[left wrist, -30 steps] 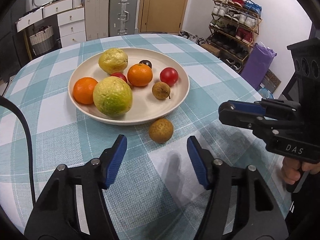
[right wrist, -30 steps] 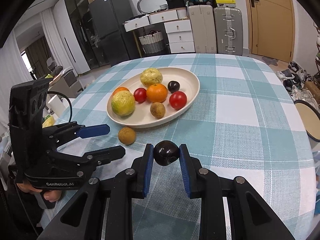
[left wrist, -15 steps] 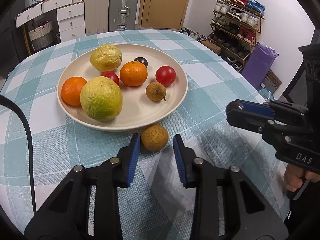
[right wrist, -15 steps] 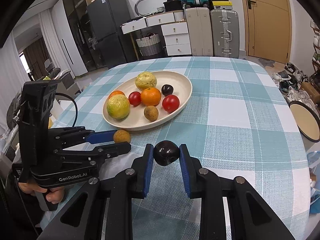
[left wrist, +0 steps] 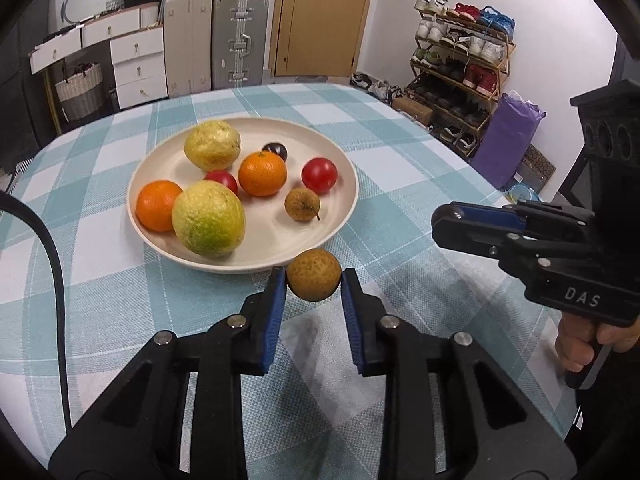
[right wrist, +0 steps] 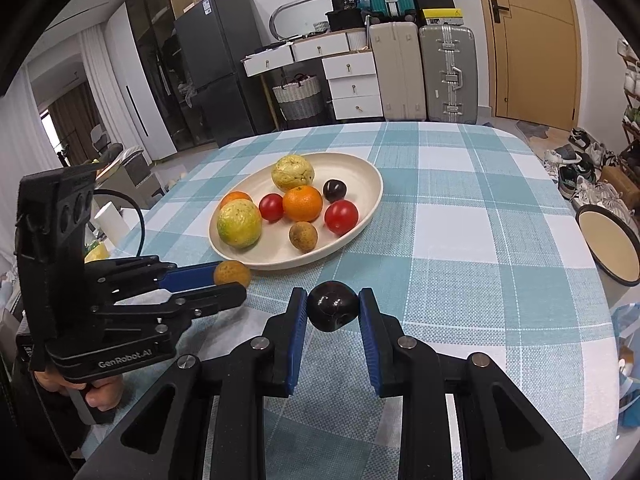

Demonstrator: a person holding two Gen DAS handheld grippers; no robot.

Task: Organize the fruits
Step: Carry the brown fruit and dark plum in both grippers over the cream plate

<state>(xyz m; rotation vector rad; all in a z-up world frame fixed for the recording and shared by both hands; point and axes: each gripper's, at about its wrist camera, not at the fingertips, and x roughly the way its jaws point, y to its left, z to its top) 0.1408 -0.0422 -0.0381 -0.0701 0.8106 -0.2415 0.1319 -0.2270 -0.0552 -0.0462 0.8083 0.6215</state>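
Left wrist view shows the left gripper (left wrist: 313,280) clenched on the brown fruit (left wrist: 313,274) just short of the plate (left wrist: 344,168) rim straight ahead, while the right gripper (right wrist: 333,306) grasps a dark fruit (right wrist: 332,305).

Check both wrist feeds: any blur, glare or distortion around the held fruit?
Left wrist: brown fruit sharp in the left claw, fisheye bending the table edge. Right wrist: small glare spots on the dark fruit, right claw sharp, corners vignetted black.

Teal-and-white checked tablecloth (left wrist: 400,152), cream plate (left wrist: 344,204), 2 orange mandarins (left wrist: 263,173), blue-padded fingers (left wrist: 275,312).
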